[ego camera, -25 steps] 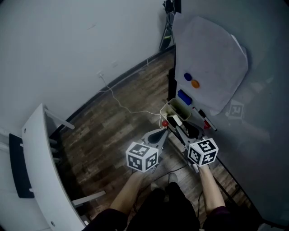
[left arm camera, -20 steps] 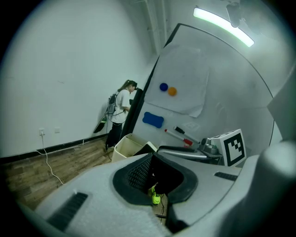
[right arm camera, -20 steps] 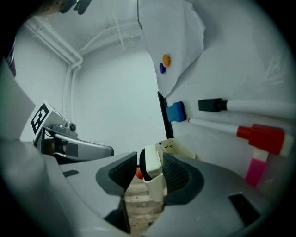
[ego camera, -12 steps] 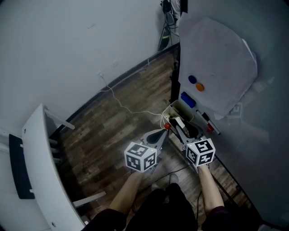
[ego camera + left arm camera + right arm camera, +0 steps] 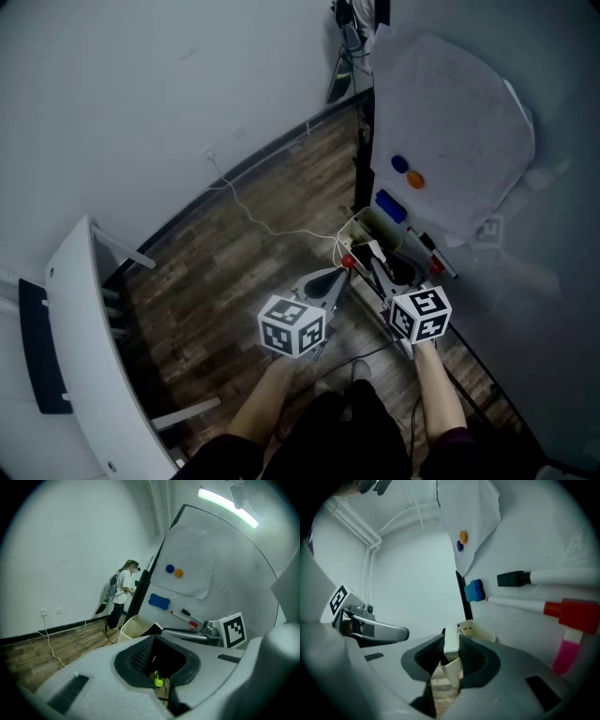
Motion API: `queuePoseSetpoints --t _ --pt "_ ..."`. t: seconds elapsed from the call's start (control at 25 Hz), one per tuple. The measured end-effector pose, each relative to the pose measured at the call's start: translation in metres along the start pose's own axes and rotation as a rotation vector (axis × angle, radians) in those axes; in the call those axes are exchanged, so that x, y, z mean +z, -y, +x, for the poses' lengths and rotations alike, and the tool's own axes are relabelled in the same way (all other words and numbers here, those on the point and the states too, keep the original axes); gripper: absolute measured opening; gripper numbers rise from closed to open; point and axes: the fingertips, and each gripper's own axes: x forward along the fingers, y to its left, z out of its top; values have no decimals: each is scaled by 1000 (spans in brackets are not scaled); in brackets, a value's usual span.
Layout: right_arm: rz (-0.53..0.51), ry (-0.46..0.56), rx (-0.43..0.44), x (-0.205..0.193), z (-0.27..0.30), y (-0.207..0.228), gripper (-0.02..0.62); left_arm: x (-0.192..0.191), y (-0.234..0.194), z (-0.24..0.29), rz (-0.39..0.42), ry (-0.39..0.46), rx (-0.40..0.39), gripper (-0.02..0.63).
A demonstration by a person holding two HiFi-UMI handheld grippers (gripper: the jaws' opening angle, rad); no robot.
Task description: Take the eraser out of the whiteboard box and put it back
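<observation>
1. Change from one second ago: the right gripper point(image 5: 369, 257) is in nearly the same place, but its jaws now stand narrower. The left gripper point(image 5: 337, 276) has not shifted.
2. Pose: both grippers point away from the person and slightly down, side by side. The left forearm point(image 5: 267, 403) and right forearm point(image 5: 441, 398) run straight behind them.
3. Left gripper: clenched, with nothing between its jaws.
4. Right gripper: its jaws are closing, with both pads against the eraser point(image 5: 451, 644).
5. Eraser: a narrow white block, upright between the right jaws.
6. Box point(image 5: 477, 631): cream, open-topped, directly beyond the right jaws. Whether the eraser's lower end sits inside it cannot be told.
7. Farther, right of the right gripper: a red marker point(image 5: 562, 609), a black marker point(image 5: 534, 578) and a blue block point(image 5: 474, 590) on the whiteboard point(image 5: 534, 536).
</observation>
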Motion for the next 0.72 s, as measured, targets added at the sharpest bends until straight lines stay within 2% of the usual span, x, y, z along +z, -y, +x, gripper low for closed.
queuePoseSetpoints --t 0.24,0.72 --pt "11 40 8 17 -10 1 87 12 3 -3 18 23 6 5" --pt "-38 133 7 70 -41 -7 87 52 32 -13 81 91 -5 5"
